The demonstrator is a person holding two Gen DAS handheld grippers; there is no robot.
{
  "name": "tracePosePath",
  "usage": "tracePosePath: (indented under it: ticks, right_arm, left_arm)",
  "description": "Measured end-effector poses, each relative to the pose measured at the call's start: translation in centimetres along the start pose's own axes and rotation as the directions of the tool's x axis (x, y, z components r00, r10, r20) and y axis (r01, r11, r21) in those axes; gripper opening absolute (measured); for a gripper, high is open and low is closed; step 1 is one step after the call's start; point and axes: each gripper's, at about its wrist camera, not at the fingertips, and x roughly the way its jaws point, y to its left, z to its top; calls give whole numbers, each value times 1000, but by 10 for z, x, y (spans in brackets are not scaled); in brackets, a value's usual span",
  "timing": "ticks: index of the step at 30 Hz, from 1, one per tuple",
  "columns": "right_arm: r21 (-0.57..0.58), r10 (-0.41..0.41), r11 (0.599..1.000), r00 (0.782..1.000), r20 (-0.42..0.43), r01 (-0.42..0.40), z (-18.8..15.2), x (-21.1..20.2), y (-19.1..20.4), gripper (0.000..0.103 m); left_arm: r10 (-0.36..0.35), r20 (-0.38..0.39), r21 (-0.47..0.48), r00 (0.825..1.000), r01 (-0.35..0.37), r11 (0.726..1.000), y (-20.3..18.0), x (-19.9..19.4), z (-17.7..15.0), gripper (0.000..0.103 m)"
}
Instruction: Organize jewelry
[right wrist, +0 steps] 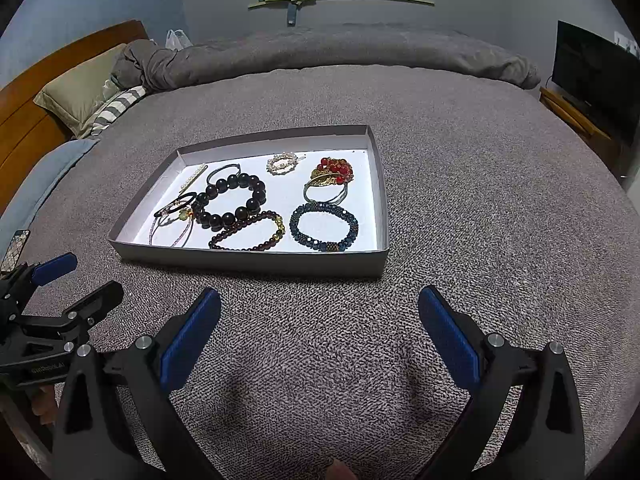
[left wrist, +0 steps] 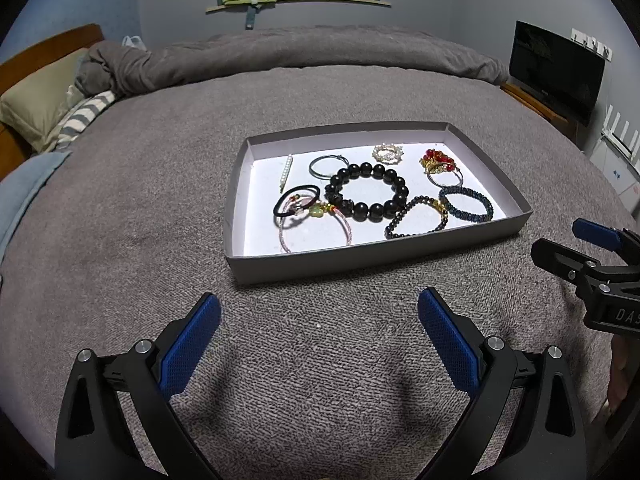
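Left wrist view: the left gripper [left wrist: 319, 312] hovers over the grey blanket [left wrist: 120, 208] with its jaws spread wide and nothing between them. Ahead of its tips, slightly right, sits the shallow tray [left wrist: 360, 262] holding the jewelry: a big black bead bracelet [left wrist: 366, 191] in the middle, a pearl clip [left wrist: 286, 172] far left, and a blue braided bracelet [left wrist: 466, 204] far right. The right gripper [left wrist: 576, 248] shows at the right edge.

Right wrist view: the right gripper [right wrist: 319, 312] is likewise wide open and empty above the blanket [right wrist: 480, 200]. The tray [right wrist: 256, 262] lies ahead and left of its tips, the blue braided bracelet [right wrist: 325, 227] nearest, a red bead ornament [right wrist: 334, 170] behind it. The left gripper [right wrist: 76, 280] shows at the left edge.
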Motion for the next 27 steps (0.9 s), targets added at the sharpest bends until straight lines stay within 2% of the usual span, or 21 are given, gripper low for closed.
tracePosePath:
  ticks: [27]
  right_arm:
    - [-6,1,1000,1000,-9,-1,-3,2,3,98]
  left_arm:
    - [-7,-4,8,1000,7,1000,-1,2,-3,100]
